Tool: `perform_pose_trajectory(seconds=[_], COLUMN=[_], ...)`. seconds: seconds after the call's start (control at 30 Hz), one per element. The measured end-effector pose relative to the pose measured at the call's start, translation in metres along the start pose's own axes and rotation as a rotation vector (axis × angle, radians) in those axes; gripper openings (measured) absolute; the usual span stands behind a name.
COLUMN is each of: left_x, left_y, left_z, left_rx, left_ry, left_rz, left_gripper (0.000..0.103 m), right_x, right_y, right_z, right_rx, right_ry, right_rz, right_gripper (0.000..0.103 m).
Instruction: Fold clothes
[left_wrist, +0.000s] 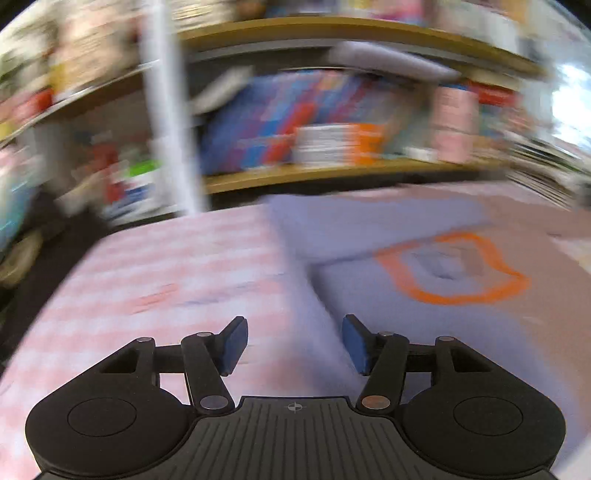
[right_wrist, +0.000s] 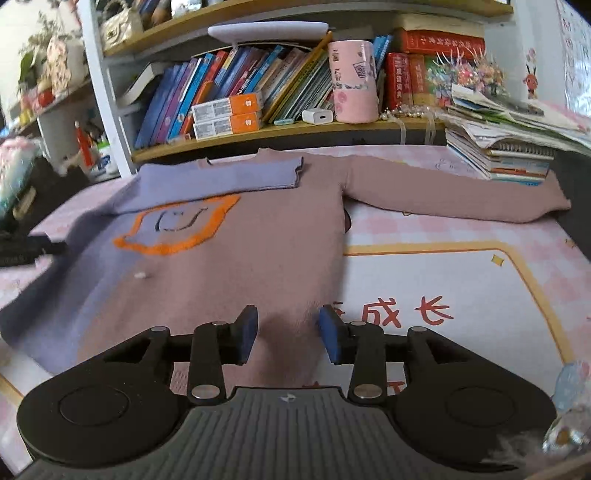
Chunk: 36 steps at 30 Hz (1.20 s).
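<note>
A mauve and lilac sweater (right_wrist: 251, 251) with an orange outlined patch (right_wrist: 177, 229) lies flat on the table. Its lilac left sleeve (right_wrist: 218, 177) is folded across the chest. Its mauve right sleeve (right_wrist: 454, 195) stretches out to the right. My right gripper (right_wrist: 288, 334) is open, low over the sweater's bottom hem, with nothing between the pads. In the blurred left wrist view, my left gripper (left_wrist: 293, 345) is open and empty above the sweater's lilac left side (left_wrist: 332, 325), with the orange patch (left_wrist: 454, 269) ahead to the right.
A pink checked table cover (left_wrist: 166, 273) and a white mat with red characters (right_wrist: 443, 295) lie under the sweater. A bookshelf (right_wrist: 258, 133) with books and a pink cup (right_wrist: 354, 81) stands behind. A stack of notebooks (right_wrist: 509, 147) sits at the back right.
</note>
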<state>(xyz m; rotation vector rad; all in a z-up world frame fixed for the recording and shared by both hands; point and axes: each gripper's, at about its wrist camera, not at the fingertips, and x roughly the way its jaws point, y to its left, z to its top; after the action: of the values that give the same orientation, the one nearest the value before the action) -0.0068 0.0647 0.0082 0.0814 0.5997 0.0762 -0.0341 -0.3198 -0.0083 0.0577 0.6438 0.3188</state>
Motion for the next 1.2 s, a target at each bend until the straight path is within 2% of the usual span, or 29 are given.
perform_pose_trajectory(seconds=[0.03,0.1,0.23,0.4,0.43,0.5,0.53,0.6,0.8,1.03,1.2], left_x=[0.002,0.001,-0.020,-0.024,-0.025,-0.026,-0.027,-0.029,-0.033,-0.032,-0.032], left_y=[0.015,0.038,0.044,0.037,0.036,0.033,0.031,0.029,0.021,0.042,0.048], left_z=[0.000,-0.005,-0.008,-0.015,-0.016,-0.019,-0.020,-0.023,-0.031,-0.041,-0.039], left_rx=[-0.032,-0.095,-0.157,-0.131,-0.126,-0.116,-0.110,-0.100,-0.069,-0.116,-0.138], left_ry=[0.006,0.048,-0.028,-0.013,-0.010,-0.004,0.000,0.006,0.025,0.052,0.050], left_rz=[0.050,0.075,-0.147,-0.191,-0.200,-0.216,-0.225,-0.241,-0.291,-0.238,-0.237], left_gripper=[0.056,0.053,0.056,0.055,0.051,0.026,0.022,0.005,0.004,0.004,0.004], right_x=[0.000,0.000,0.001,0.002,0.003,0.003,0.003,0.002,-0.009,-0.005,0.003], right_y=[0.000,-0.002,-0.006,-0.002,-0.002,-0.004,-0.005,-0.004,-0.002,0.010,0.017], right_z=[-0.001,-0.003,-0.002,-0.001,-0.001,-0.001,-0.001,-0.003,-0.006,-0.008,-0.003], right_rx=[-0.006,-0.007,0.007,-0.003,-0.002,0.012,0.018,0.021,-0.021,-0.022,-0.055], right_ry=[0.003,0.004,0.012,0.021,0.022,0.023,0.020,0.014,0.023,0.014,0.011], right_rz=[-0.004,0.002,0.013,0.004,0.005,0.016,0.021,0.025,-0.012,0.027,0.022], right_gripper=[0.036,0.036,0.033,0.026,0.023,0.016,0.014,0.012,0.011,0.011,0.011])
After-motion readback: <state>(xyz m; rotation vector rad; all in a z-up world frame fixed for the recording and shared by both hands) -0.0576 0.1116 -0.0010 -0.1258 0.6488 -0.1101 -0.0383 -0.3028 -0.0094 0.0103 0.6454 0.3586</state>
